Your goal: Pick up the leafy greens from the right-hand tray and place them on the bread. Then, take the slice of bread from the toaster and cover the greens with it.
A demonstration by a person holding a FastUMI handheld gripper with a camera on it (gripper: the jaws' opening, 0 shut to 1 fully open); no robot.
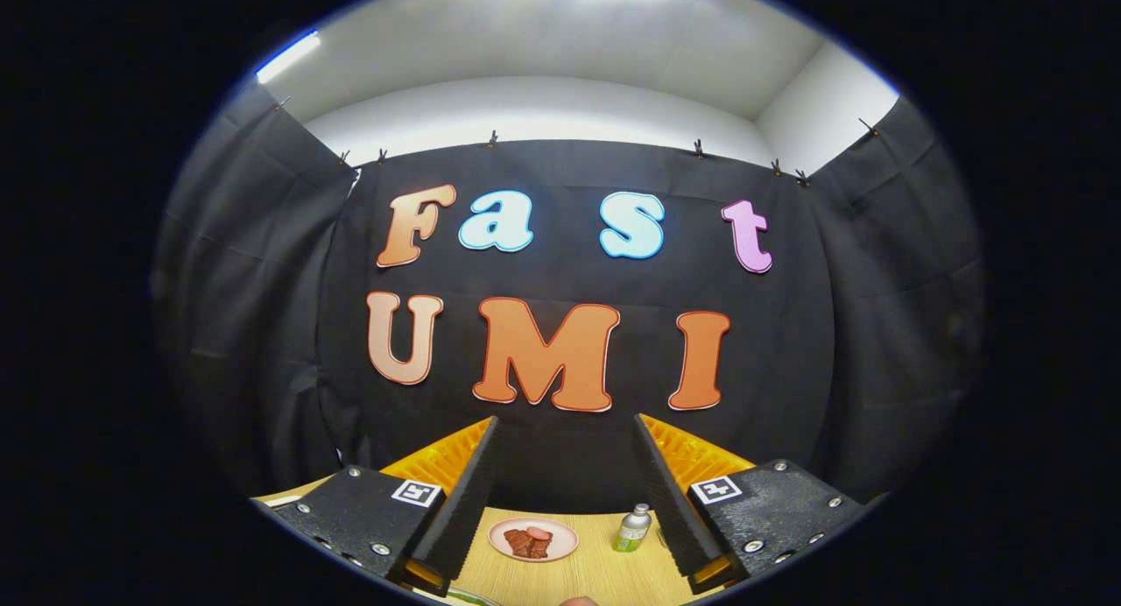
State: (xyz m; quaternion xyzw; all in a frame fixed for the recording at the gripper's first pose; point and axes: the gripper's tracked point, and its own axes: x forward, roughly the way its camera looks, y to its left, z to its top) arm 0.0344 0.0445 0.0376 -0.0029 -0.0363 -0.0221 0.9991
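Note:
My gripper (565, 431) is held high above the table and points at the booth's back wall. Its fingers stand wide apart with nothing between them. Low between the fingers a strip of the wooden table (595, 571) shows. A sliver of something green and pale (468, 597) peeks in by the left finger's base; I cannot tell what it is. Leafy greens, bread and toaster are out of sight.
A pink plate (532, 538) with reddish-brown meat slices (528, 543) sits on the table between the fingers. To its right stands a small bottle (632, 529) with a green label and a silver cap, close to the right finger.

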